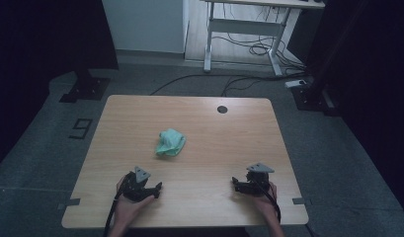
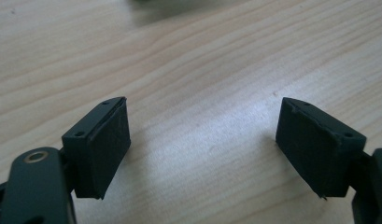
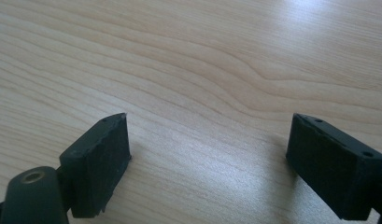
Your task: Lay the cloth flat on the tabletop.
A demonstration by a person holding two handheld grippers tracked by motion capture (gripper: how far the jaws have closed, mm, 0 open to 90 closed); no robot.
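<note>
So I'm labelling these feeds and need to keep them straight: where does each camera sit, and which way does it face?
High view: fixed above the person's side, looking forward and down on the wooden table with a green cloth; both hands show, holding the left claw and right claw.
Left gripper view: rides on the left claw, facing bare wood between open jaws.
Right gripper view: rides on the right claw, likewise over bare wood, jaws open.
Shared: all three show the same tabletop.
</note>
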